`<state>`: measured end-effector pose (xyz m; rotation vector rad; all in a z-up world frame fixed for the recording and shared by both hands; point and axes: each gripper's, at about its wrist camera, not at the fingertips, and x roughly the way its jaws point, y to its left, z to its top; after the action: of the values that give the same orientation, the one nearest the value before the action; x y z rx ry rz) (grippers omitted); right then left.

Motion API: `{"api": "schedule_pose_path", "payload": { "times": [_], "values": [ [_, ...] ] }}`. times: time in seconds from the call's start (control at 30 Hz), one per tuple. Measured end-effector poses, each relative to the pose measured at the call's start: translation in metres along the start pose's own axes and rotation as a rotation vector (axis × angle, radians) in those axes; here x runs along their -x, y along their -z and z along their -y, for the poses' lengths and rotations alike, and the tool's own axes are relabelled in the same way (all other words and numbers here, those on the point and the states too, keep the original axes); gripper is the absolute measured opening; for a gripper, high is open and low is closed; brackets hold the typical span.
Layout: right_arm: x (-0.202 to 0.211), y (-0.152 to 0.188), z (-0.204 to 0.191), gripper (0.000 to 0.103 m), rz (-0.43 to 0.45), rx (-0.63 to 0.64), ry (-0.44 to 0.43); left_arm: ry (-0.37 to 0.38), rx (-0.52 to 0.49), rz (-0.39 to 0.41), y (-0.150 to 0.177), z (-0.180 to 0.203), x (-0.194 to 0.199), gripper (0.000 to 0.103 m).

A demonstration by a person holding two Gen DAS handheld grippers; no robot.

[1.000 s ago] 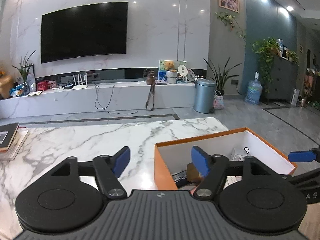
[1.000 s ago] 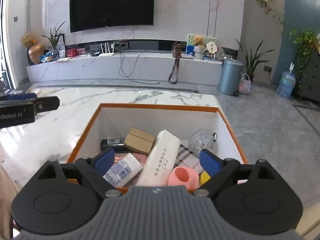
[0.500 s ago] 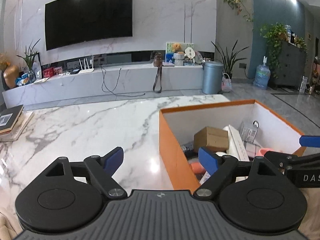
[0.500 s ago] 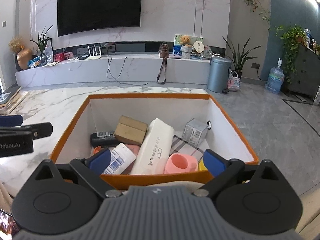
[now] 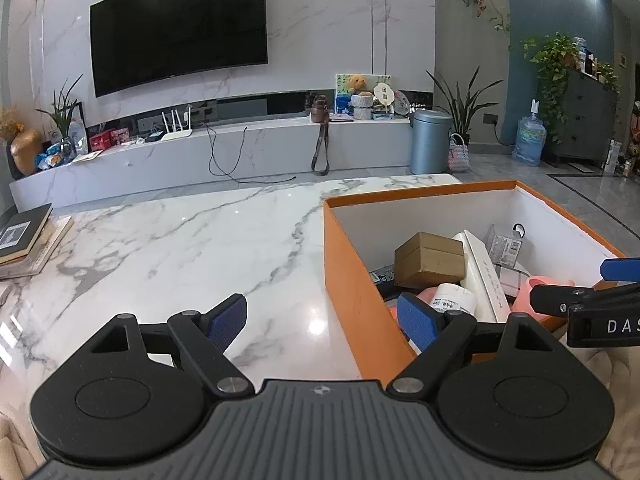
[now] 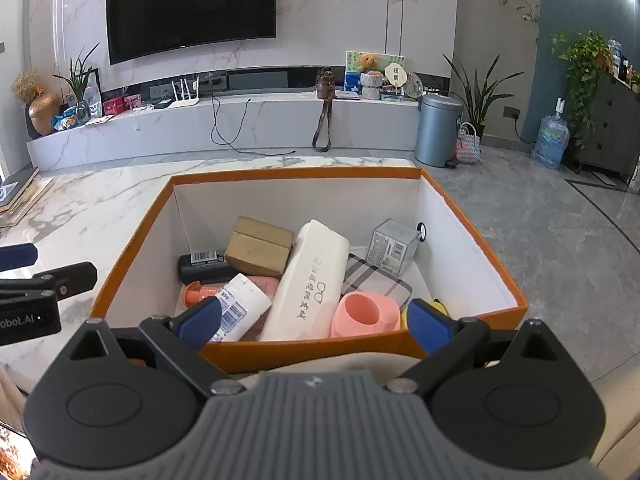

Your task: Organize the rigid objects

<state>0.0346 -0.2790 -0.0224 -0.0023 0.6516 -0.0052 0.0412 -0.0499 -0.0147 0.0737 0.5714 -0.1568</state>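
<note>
The left gripper (image 5: 322, 318) and right gripper (image 6: 316, 318) gape wide, both empty. The orange cardboard box (image 6: 132, 264), frame centre, holds a pink plastic cup (image 6: 366, 314).

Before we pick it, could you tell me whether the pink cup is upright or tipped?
Tipped: the pink cup lies sideways, mouth facing the camera.

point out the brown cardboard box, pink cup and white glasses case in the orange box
brown cardboard box (image 6: 259, 245): right wrist view, on its top face.
pink cup (image 6: 366, 314): right wrist view, on its open mouth.
white glasses case (image 6: 310, 280): right wrist view, on its printed top side.
</note>
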Motion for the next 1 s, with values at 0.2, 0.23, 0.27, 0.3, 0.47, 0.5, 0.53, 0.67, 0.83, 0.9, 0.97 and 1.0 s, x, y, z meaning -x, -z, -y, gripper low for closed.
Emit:
{"api": "schedule_pose_path", "payload": {
  "times": [0.2,0.23,0.27,0.3,0.47,0.5,0.53,0.67,0.83,0.9,0.97,1.0],
  "values": [
    [-0.0006,-0.0011,0.0002,0.098,-0.002,0.002,0.003,0.007,-0.009,0.009,-0.0006,-0.0005,0.0026,0.099],
    [-0.0013,-0.0012,-0.0002,0.098,-0.001,0.004,0.005,0.009,-0.010,0.011,-0.0007,-0.0005,0.0029,0.099],
    [-0.0011,-0.0009,-0.0005,0.098,-0.001,0.005,0.005,0.011,-0.010,0.011,-0.0011,-0.0006,0.0030,0.099],
    [-0.0013,-0.0009,-0.0005,0.098,-0.001,0.005,0.006,0.011,-0.010,0.012,-0.0013,-0.0004,0.0030,0.099],
    [-0.0016,-0.0004,-0.0008,0.098,0.000,0.005,0.006,0.014,-0.009,0.018,-0.0022,-0.0006,0.0049,0.099],
    [-0.0016,-0.0003,-0.0009,0.098,0.000,0.005,0.006,0.015,-0.010,0.020,-0.0024,-0.0005,0.0053,0.099],
    [-0.0016,-0.0003,-0.0010,0.098,0.001,0.006,0.007,0.014,-0.010,0.021,-0.0025,-0.0005,0.0057,0.099],
    [-0.0018,0.0000,-0.0014,0.098,0.000,0.007,0.009,0.016,-0.011,0.019,-0.0026,0.0000,0.0062,0.099],
    [-0.0011,0.0008,-0.0015,0.098,-0.001,0.009,0.011,0.015,-0.012,0.022,-0.0034,0.0006,0.0063,0.099],
    [-0.0012,0.0008,-0.0015,0.098,-0.002,0.009,0.011,0.015,-0.012,0.021,-0.0033,0.0006,0.0062,0.099],
    [-0.0011,0.0008,-0.0016,0.098,-0.001,0.009,0.011,0.015,-0.011,0.021,-0.0033,0.0005,0.0063,0.099],
    [-0.0011,0.0008,-0.0016,0.098,-0.001,0.010,0.011,0.016,-0.011,0.022,-0.0033,0.0005,0.0063,0.099]
  ]
}}
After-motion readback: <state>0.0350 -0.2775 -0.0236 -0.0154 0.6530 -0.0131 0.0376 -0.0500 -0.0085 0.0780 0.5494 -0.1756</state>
